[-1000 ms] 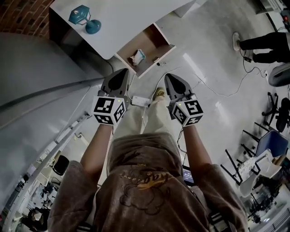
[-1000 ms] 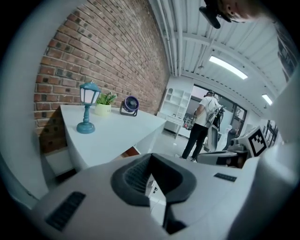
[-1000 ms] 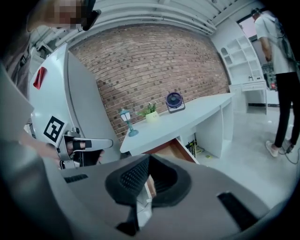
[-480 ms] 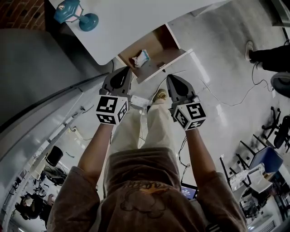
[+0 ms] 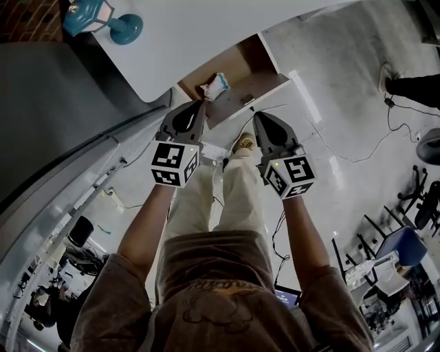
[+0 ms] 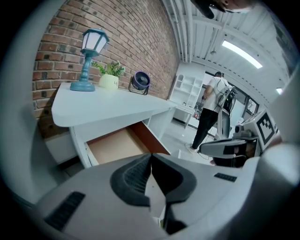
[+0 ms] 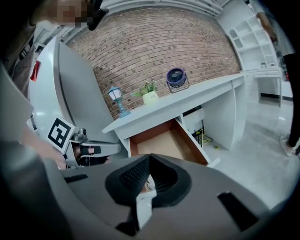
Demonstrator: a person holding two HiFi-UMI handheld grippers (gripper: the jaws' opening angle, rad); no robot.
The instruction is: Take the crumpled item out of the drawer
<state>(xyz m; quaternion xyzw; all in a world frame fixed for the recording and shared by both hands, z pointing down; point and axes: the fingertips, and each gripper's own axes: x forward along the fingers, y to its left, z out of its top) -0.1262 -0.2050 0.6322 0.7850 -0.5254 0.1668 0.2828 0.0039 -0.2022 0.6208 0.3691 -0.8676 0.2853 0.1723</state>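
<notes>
White counter (image 5: pixel 206 31) against brick wall (image 7: pixel 154 51). Teal lamp (image 5: pixel 103 20) on top, at 10 o'clock from the open drawer (image 5: pixel 251 65). Potted plant (image 7: pixel 150 96) and small fan (image 7: pixel 176 77) farther along. Crumpled item (image 5: pixel 215 86), white and blue, lies in the drawer. Left hand-held gripper (image 5: pixel 199 104) sits at 7 o'clock of it, right hand-held gripper (image 5: pixel 260 117) at 4 o'clock; both have jaws together, holding nothing. Pale floor (image 5: pixel 344 89) with cables.
</notes>
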